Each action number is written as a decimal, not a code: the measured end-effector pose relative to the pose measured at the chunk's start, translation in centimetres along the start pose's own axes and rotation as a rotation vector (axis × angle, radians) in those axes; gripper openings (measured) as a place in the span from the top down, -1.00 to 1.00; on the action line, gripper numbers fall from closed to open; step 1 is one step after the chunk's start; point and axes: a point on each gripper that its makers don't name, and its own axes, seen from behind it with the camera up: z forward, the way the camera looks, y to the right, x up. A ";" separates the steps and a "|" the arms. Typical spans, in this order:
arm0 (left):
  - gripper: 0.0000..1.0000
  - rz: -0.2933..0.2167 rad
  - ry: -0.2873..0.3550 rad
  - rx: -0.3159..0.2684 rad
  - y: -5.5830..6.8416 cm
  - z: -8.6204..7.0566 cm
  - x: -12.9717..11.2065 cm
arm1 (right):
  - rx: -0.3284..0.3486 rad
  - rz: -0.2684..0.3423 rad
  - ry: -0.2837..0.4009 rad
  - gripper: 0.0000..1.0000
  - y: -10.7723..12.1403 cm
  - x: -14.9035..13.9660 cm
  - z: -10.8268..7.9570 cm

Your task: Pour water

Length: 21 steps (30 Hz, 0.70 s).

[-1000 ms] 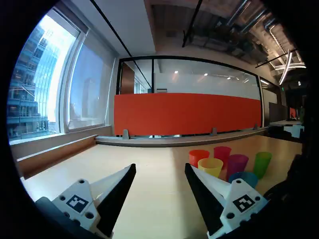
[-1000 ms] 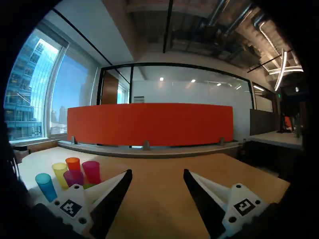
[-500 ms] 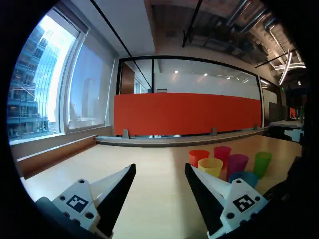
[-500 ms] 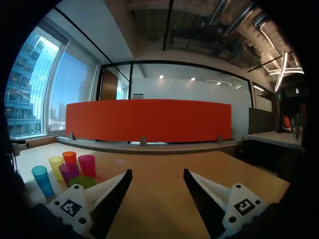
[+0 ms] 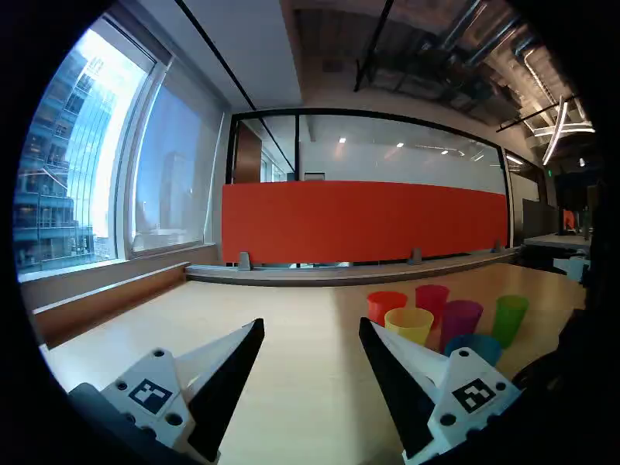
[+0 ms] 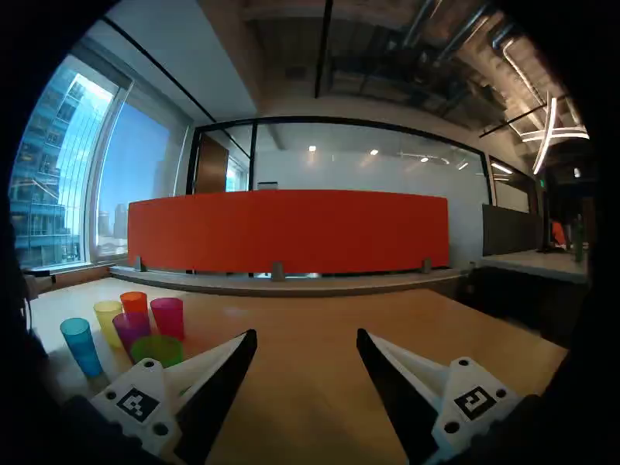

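Several coloured plastic cups stand close together on a light wooden table [image 5: 310, 372]. In the left gripper view they sit to the right: orange cup [image 5: 385, 305], yellow cup [image 5: 408, 323], pink cup [image 5: 432, 301], purple cup [image 5: 460, 320], green cup [image 5: 510, 318] and blue cup [image 5: 479, 346] partly behind my right finger. My left gripper [image 5: 310, 341] is open and empty, to their left. In the right gripper view the same cluster lies at the left: blue cup [image 6: 77, 345], yellow cup [image 6: 108, 318], orange cup [image 6: 134, 301], pink cup [image 6: 167, 316], purple cup [image 6: 130, 329], green cup [image 6: 157, 349]. My right gripper [image 6: 306, 345] is open and empty, to their right.
An orange partition [image 5: 364, 221] with a grey ledge runs along the table's far edge. Large windows [image 5: 77, 186] line the left side. Another desk [image 6: 535, 267] stands at the far right. Bare tabletop [image 6: 310, 387] stretches ahead of the right gripper.
The right gripper has risen a little, so the cups sit higher and clearer of its left finger, with the green cup now showing. The left gripper has stayed still.
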 end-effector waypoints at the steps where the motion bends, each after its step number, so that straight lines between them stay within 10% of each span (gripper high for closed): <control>1: -0.81 0.000 0.000 0.000 0.0 0.0 0.0 | 0.000 0.002 0.001 -0.99 0.0 0.0 0.0; 21: -0.81 0.000 0.000 0.000 0.0 0.0 0.1 | 0.005 -0.003 0.010 -0.99 0.0 0.0 -0.1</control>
